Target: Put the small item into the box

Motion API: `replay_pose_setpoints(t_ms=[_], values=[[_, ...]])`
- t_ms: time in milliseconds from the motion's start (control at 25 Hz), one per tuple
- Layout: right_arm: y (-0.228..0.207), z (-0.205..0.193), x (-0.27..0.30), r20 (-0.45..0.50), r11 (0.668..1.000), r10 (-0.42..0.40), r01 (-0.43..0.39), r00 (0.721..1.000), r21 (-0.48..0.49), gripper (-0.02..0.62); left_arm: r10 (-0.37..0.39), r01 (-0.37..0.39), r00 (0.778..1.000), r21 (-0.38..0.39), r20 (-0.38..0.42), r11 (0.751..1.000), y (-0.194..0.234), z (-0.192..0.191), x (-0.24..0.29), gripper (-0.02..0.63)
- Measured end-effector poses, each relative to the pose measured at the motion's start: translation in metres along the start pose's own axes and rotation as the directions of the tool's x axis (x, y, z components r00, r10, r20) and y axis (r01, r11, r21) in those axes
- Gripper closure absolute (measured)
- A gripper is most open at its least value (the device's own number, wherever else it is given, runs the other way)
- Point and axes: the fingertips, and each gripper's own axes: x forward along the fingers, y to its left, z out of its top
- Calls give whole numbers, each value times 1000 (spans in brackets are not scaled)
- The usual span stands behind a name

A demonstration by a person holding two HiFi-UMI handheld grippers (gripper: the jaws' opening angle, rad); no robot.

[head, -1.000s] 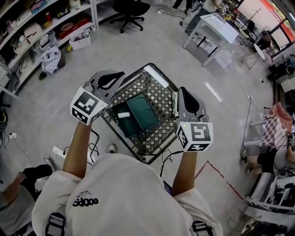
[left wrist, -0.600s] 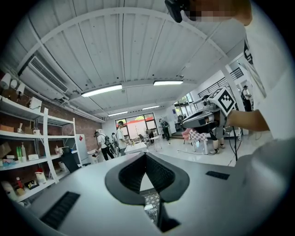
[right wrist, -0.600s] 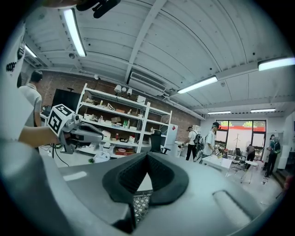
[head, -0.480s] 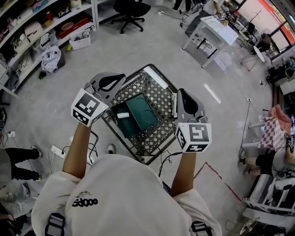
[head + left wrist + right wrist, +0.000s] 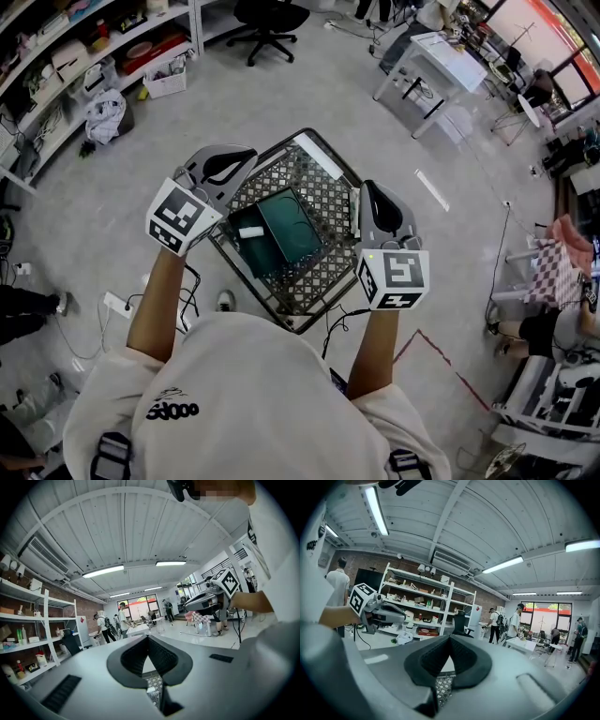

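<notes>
Green box (image 5: 292,225) sits open on the metal lattice bench (image 5: 328,192). The small white item (image 5: 251,232) lies inside it, in the darker left part. I cannot tell whether the teal right part is a lid or a second compartment. The bench's near corner is hidden behind the person's white shirt (image 5: 244,394).

The left gripper (image 5: 242,155) hangs over the bench's left edge. Its fingers (image 5: 140,656) are pressed together on nothing. The right gripper (image 5: 370,192) hangs by the bench's right edge, clear of the box. Its fingers (image 5: 461,656) also meet with nothing between them.

Cluttered shelves (image 5: 56,66) line the far left, with a white bag (image 5: 103,120) on the floor. A black office chair (image 5: 267,17) stands beyond the bench, and a white table (image 5: 441,56) is at the upper right.
</notes>
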Motion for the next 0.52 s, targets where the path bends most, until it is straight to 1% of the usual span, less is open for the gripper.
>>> replay_pose_setpoints(t_ms=[200,520], values=[[3,-1,-1,-5,1000,7,-7,1000,-1,585,-4,4,1000,-5,10,1000,-1,2,-2,600],[5,-5,-2,-16,1000,17,-17,1000,-3,586,-17,17,1000,-4,4,1000,-6,-1,1,600]])
